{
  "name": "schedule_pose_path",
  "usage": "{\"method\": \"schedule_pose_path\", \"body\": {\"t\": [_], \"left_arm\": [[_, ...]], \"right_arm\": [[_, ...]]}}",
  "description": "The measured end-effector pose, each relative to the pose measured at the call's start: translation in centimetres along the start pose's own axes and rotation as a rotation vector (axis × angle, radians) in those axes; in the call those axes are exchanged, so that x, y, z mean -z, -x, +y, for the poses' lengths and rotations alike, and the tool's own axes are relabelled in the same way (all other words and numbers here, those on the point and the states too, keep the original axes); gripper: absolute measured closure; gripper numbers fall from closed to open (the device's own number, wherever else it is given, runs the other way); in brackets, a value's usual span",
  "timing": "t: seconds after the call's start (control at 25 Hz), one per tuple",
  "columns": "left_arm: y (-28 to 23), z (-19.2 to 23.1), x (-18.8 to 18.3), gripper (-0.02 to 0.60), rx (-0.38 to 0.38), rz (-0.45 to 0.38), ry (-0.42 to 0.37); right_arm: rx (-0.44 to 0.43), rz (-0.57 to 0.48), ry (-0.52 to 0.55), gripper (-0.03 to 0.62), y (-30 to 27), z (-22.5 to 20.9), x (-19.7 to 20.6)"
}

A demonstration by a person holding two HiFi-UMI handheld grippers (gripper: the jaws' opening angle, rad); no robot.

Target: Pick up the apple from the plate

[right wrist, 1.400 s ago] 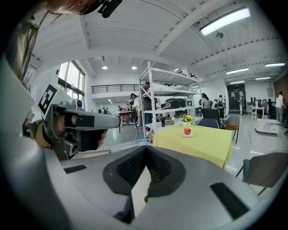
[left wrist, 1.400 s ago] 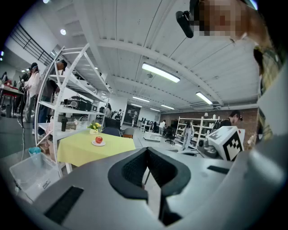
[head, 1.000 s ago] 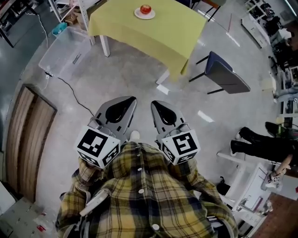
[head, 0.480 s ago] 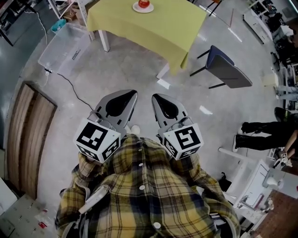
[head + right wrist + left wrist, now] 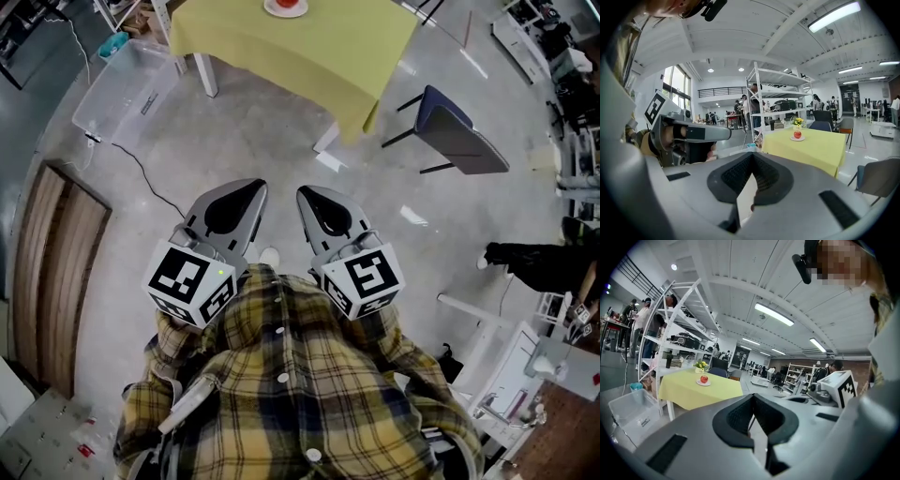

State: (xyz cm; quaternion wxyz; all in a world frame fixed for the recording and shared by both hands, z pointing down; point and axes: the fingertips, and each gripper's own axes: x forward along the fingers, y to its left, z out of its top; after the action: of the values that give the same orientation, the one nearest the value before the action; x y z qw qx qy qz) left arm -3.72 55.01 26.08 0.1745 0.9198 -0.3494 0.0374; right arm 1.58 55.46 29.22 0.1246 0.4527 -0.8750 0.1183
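Both of your tools are closed and empty: the left gripper [image 5: 259,186] and the right gripper [image 5: 303,191] sit side by side, jaws pressed together. The apple [image 5: 287,3] rests on its plate [image 5: 274,10] on the yellow table [image 5: 319,52], well apart and straight ahead. Neither gripper looks nearer, so you'd likely need to close in first.

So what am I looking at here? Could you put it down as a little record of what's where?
holder: person in a plaid shirt, tongs in each hand
left tongs: shut, empty
right tongs: shut, empty
apple: red, on the plate, not yet picked up
plate: white, on the table with a yellow cloth, far ahead of both tongs
near table, head view: chair at right, clear plastic bin on floor at left
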Motion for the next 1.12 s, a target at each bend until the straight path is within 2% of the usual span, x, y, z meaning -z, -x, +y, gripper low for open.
{"method": "schedule_pose_path", "body": {"t": [0.2, 0.64, 1.12], "left_arm": [[-1.3, 4.0, -1.0, 0.574, -0.014, 0.005, 0.014], [-6.5, 15.8, -6.9, 0.574, 0.001, -0.007, -0.009], [-9.9, 23.8, -8.5, 0.574, 0.059, 0.033, -0.018]], "right_arm": [[-0.004, 0.012, -0.008, 0.597, -3.8, -1.1, -1.0], [0.032, 0.015, 0.020, 0.597, -15.1, -5.7, -6.2], [0.092, 0.036, -0.004, 0.597, -23.8, -8.4, -7.7]]}}
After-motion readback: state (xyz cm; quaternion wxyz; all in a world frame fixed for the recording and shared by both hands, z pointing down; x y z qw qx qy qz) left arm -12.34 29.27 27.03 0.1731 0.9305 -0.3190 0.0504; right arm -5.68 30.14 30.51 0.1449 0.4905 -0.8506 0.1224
